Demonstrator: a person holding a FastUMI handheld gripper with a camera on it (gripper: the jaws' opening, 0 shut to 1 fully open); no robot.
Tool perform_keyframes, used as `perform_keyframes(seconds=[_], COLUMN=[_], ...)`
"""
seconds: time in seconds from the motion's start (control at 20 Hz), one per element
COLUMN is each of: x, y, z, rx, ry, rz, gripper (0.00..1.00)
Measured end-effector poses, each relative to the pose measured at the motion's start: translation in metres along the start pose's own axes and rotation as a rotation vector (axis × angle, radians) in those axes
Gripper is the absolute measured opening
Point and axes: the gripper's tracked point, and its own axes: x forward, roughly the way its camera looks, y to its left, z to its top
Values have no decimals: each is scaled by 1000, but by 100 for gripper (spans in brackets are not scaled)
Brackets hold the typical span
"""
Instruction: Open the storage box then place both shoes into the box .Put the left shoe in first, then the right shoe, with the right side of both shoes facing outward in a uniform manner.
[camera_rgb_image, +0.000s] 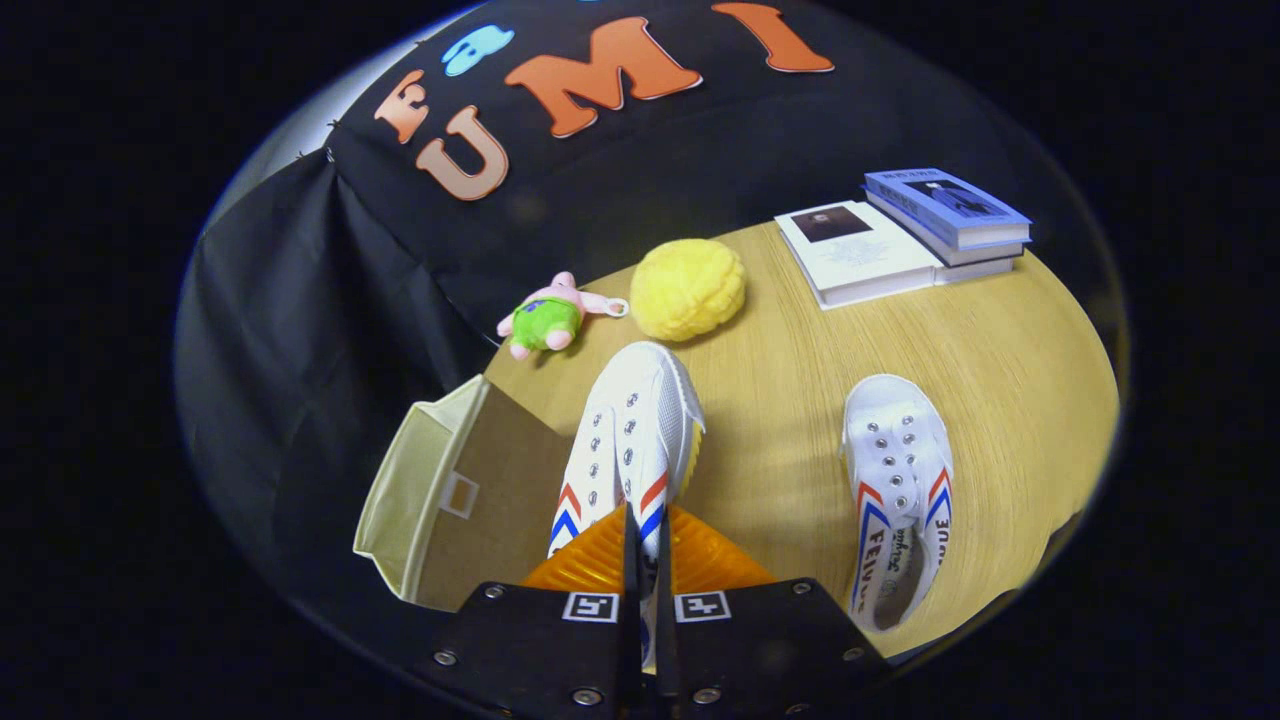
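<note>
Evidently the gripper (646, 545) pinches a white shoe (628, 440), seemingly above the storage box (440, 490).

Light wooden table (1000, 340) against a black cloth wall (300, 300).

The gripper (645, 560) fingers are pinched nearly together.

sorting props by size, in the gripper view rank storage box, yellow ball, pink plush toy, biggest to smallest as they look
1. storage box, though it sits nearest the gripper
2. yellow ball
3. pink plush toy
</note>
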Motion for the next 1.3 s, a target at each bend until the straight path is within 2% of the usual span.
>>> perform_keyframes(seconds=[0.2,0.35,0.65,0.95,1.3], x=[-4,1,26,62,97], y=[64,110,201,211,191], z=[17,21,4,-12,-50], rx=[-44,-124,-196,-286,-387], ry=[-30,-35,-9,21,130], rz=[98,163,294,257,132], gripper=[6,6,6,6,6])
